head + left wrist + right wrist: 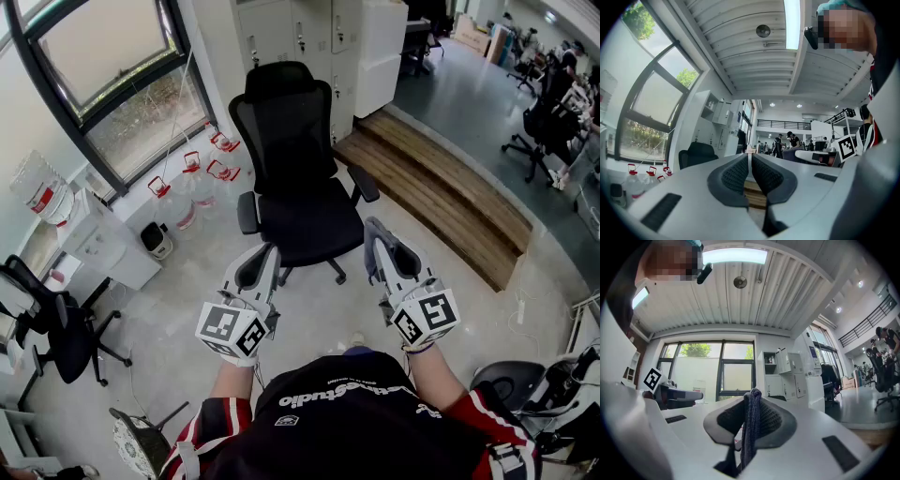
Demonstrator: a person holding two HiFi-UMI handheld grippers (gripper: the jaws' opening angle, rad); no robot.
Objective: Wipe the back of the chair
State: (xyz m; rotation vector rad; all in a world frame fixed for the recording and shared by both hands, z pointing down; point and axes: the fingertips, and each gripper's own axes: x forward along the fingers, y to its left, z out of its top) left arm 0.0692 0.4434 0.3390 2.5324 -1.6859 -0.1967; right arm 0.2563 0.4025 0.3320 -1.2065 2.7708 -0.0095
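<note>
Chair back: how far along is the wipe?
Done: the dark cloth is pinched in the right gripper. In hand: both grippers are held up short of the chair, and the left gripper is shut on nothing. Left: all the wiping. The cloth is not touching the chair back. The chair's front is turned toward the grippers, so the rear of the back is on the far side.

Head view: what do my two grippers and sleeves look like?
Both the left gripper and right gripper are light grey shells with dark grey ribbed pads, each carrying a white cube of black square markers. The sleeves are black with red and white stripes.
</note>
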